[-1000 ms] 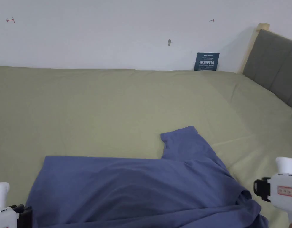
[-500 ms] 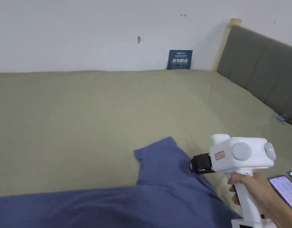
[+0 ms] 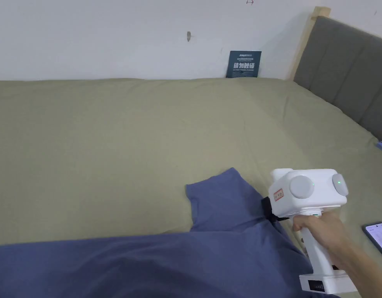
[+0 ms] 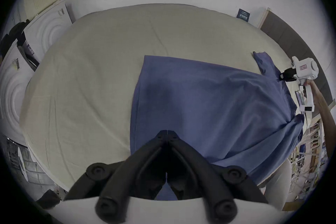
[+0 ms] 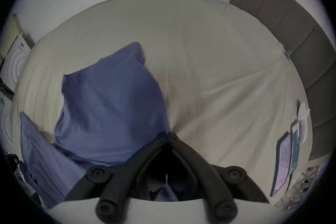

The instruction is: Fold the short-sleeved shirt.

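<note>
One bed [image 3: 108, 128] under an olive-green sheet, taking up most of the head view, pushed against a white wall, with one grey padded headboard [image 3: 349, 73] at the right end. In the left gripper view, two white appliances [image 4: 45, 31] standing beyond the bed's far left end.

One blue short-sleeved shirt [image 3: 147, 264], spread on the near part of the bed, body lying wide across the bottom of the head view, near edge hanging over the bedside in the left gripper view. One sleeve [image 3: 221, 201] lying flat on the sheet, pointing toward the wall.

Two tools at work. Right tool [image 3: 268, 211], white-bodied with black jaws, gripped by one hand [image 3: 322, 233], sits at the shirt's shoulder just beside that sleeve; jaws drawn together on the cloth, fabric puckering toward the tips and blue showing between them in the right gripper view. Left tool [image 4: 166, 132], well apart from the other, down at the shirt's hem end; jaws closed tip to tip, blue fabric showing in the gap behind them.

Two phones [image 5: 281, 160] lying side by side on the sheet to the right of the right tool, screens up. One dark sign [image 3: 243, 64] propped against the wall at the bed's far edge. One small blue clip [image 3: 381, 145] at the sheet's edge beside the headboard.
</note>
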